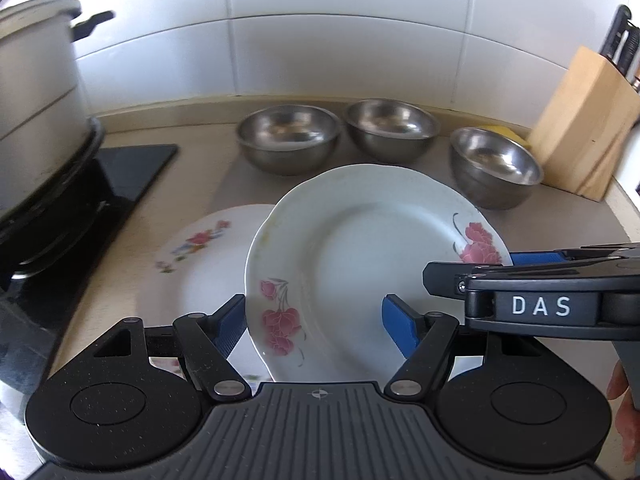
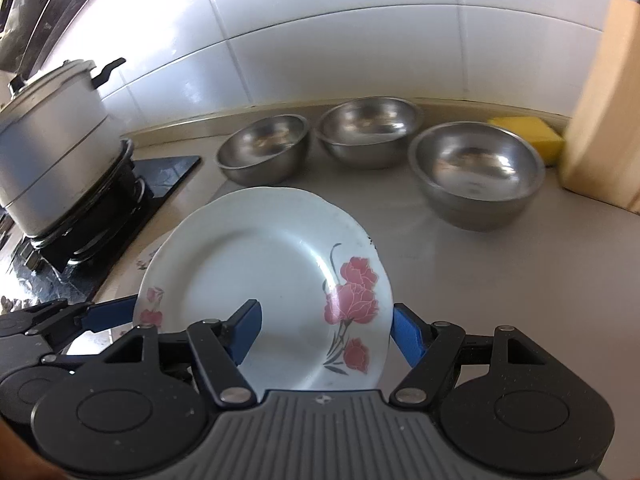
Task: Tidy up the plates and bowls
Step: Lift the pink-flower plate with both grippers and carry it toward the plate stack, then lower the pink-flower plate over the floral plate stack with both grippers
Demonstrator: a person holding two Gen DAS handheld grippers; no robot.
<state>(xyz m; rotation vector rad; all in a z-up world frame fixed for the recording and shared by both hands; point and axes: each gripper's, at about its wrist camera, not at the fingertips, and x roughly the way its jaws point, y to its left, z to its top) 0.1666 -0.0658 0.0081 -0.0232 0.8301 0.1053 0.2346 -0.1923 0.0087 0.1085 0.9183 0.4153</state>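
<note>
Two grippers hold one plate (image 1: 360,264) together, lifted and tilted above the counter (image 2: 460,280). The left gripper (image 1: 316,324) is clamped on the plate's left rim and the right gripper (image 2: 326,334) on its right rim, with one blue pad on each side of the edge. At the far left a big pot (image 1: 36,108) stands on the stove (image 1: 100,200). At the far right is a wooden knife block (image 1: 580,128). A second plate (image 1: 208,264) lies flat on the counter, under the left part of the held one. Three steel bowls (image 1: 288,136) stand in a row near the tiled wall, and a yellow sponge (image 2: 528,134) lies behind the right bowl.
</note>
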